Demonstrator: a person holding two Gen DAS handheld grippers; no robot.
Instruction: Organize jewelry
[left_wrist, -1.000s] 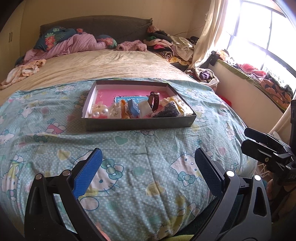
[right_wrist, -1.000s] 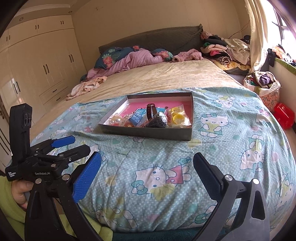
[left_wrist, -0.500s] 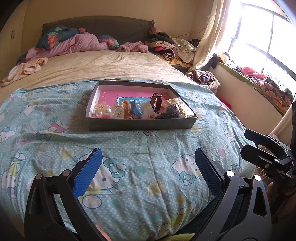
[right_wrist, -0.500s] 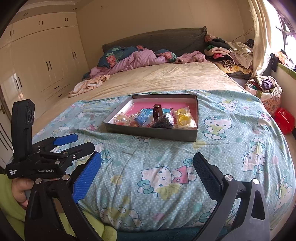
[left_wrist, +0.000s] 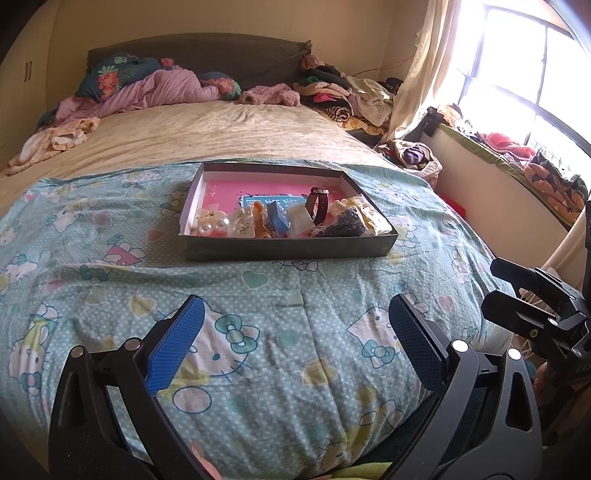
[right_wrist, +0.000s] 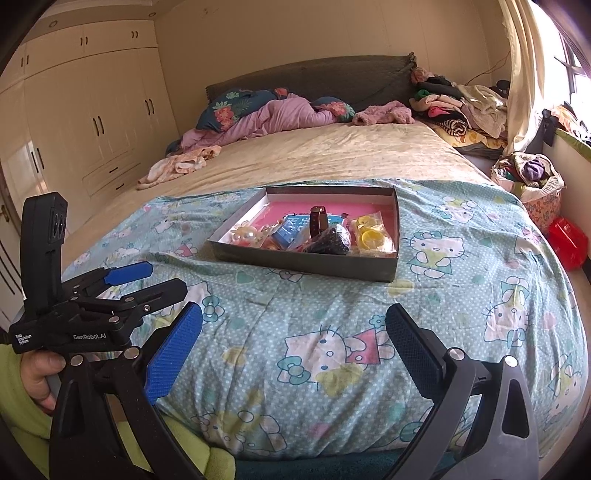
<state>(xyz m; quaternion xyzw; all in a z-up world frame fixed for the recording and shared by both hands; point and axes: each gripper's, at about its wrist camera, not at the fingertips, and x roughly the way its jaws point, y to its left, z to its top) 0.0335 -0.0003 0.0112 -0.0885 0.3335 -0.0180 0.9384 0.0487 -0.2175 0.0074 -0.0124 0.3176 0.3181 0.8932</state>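
Crowding the box (left_wrist: 288, 248), overlapping jewelry packets (left_wrist: 343, 225), contents indistinct

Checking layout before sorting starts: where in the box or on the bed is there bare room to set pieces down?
Free: the box's pink far half, and the blanket between box and grippers. Crowded: the box's near half, from pearls to watch.

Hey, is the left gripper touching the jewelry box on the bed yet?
Apart. In the left wrist view, the open left gripper sits well short of the jewelry box, with a wide stretch of the patterned bedspread between them.
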